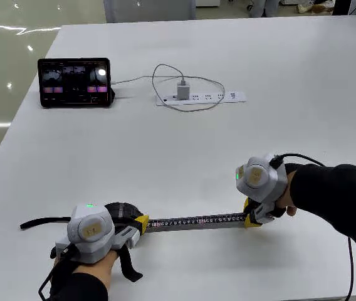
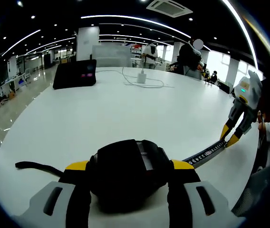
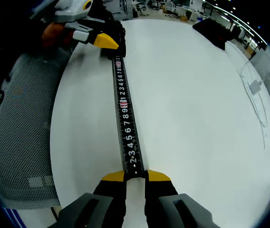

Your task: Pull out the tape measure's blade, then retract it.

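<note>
Blade [image 3: 125, 118] stretched level: right gripper [image 3: 135, 176] pinches tip, left gripper [image 2: 130, 165] clamps tape measure [image 1: 120, 211].

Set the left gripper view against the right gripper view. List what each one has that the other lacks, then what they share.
Left gripper view adds: the tape measure case held in the left claw, a black strap lying on the table, people standing beyond it. Right gripper view adds: readable numerals on the blade, whose end the right claw pinches, and a grey mesh surface beside the table. Shared: the white table, the extended blade, the tablet, the charger with its cable.
</note>
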### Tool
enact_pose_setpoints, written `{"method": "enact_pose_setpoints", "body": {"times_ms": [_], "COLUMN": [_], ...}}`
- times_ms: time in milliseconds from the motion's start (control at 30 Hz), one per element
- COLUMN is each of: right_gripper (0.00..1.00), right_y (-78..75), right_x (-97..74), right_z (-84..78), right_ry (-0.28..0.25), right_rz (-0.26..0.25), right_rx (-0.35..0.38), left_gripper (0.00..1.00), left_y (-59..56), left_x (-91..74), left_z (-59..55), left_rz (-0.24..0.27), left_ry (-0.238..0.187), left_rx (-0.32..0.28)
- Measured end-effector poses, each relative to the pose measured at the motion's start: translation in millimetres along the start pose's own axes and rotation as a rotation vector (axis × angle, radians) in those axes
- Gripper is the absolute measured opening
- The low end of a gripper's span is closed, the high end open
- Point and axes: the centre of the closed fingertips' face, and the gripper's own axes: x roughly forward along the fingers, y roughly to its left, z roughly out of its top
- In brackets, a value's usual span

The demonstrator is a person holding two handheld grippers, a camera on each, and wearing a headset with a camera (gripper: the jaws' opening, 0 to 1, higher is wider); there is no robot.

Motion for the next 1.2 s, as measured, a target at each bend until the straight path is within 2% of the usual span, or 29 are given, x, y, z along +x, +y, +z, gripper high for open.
{"method": "enact_pose_setpoints", "body": {"times_ms": [433,567,767,1200], "right_gripper": [0.11,0.11,0.11,0.10], "right_y": [0.3,1.1,0.5,1.2], "right_x": [0.7,0.9,1.6,3.2], "right_z": [3.0,4.2,6.8,10.4], "right_ry": [0.018,0.020,0.024,0.013], "right_rz": [-0.008,-0.015,-0.023,-0.004], "right_rx": [-0.028,-0.047,-0.044,-0.015], "left_gripper": [0.61,0.61,0.61,0.61], "left_y": [-0.1,-0.3,-0.9,-0.3], "left_x": [0.5,1.1,0.6,1.0], "left_z": [-1.0,-1.6,-1.4,-1.8], "left_rz": [-0.004,-0.003,-0.006,-0.007], "left_ry": [-0.003,0.008,0.004,0.006], "left_rx": [0.006,0.007,0.005,0.002]}}
